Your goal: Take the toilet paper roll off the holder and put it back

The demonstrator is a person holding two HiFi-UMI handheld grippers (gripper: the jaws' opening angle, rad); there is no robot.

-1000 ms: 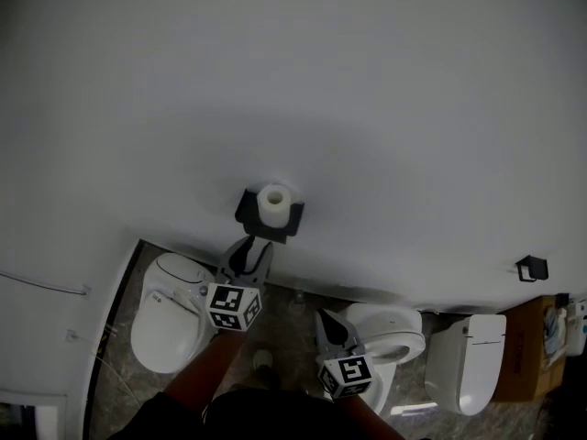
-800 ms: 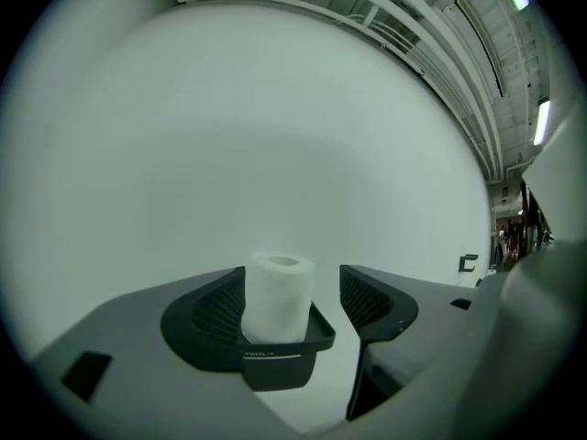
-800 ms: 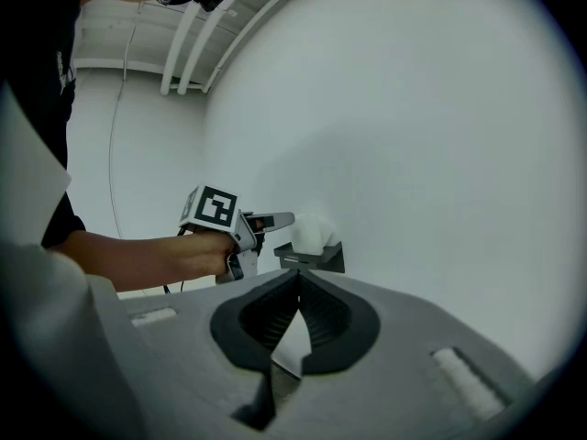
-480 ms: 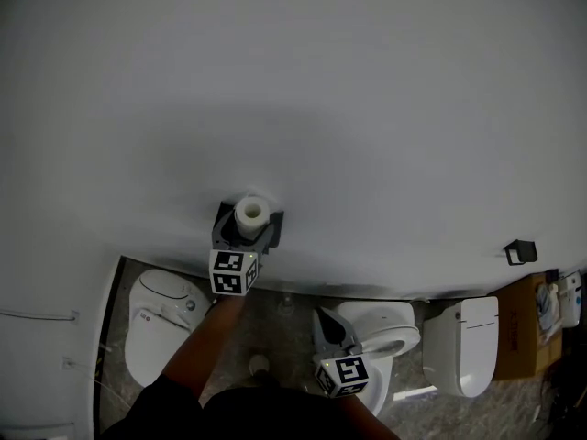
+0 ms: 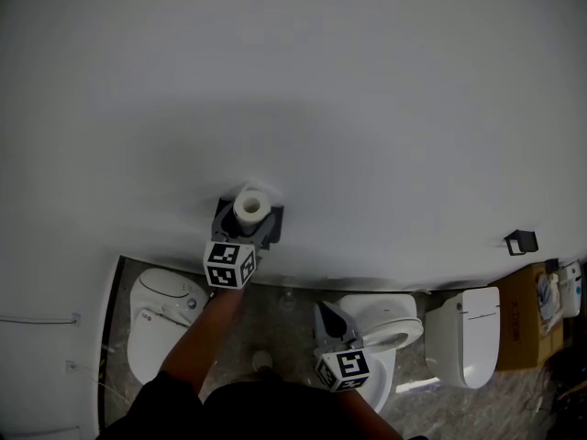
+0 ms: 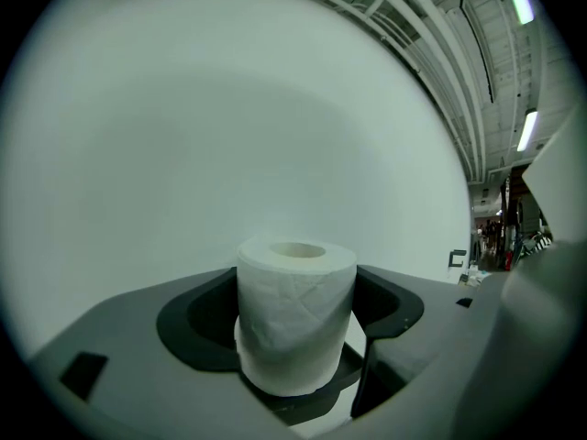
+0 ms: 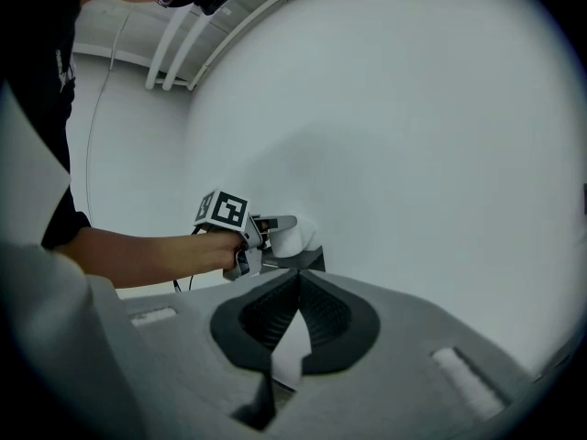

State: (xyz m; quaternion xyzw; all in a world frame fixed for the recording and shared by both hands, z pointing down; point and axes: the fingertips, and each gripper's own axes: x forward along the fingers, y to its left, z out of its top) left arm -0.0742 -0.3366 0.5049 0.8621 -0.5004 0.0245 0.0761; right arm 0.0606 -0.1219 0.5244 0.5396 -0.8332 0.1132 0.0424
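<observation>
The toilet paper roll (image 6: 295, 324) is a short white cylinder of soft, slightly crinkled paper with a round hollow core at its top. It stands upright on end on a dark, angular wall holder (image 5: 273, 220), low and left of centre in the head view, against a smooth, matte white wall (image 5: 367, 108).

The left gripper (image 5: 246, 232) reaches up to it. In the left gripper view its two dark, scooped pads sit one against each side of the roll, closed onto it, and the paper shows no dent. The gripper's body is plain grey plastic, and its black-and-white marker cube shows just below the holder in the head view.

The right gripper (image 7: 295, 287) sits low in the head view, right of centre and well apart from the roll. Its ribbed dark pads meet in one line with nothing between them.

Along the bottom of the head view the floor (image 5: 275, 328) is dark, mottled stone. Three glossy white toilets stand on it, one at the left (image 5: 156, 319), one in the middle (image 5: 390, 324) and one at the right (image 5: 468, 346). A small black bracket (image 5: 520, 242) hangs on the wall at the right edge, above a brown cardboard box (image 5: 527, 333).
</observation>
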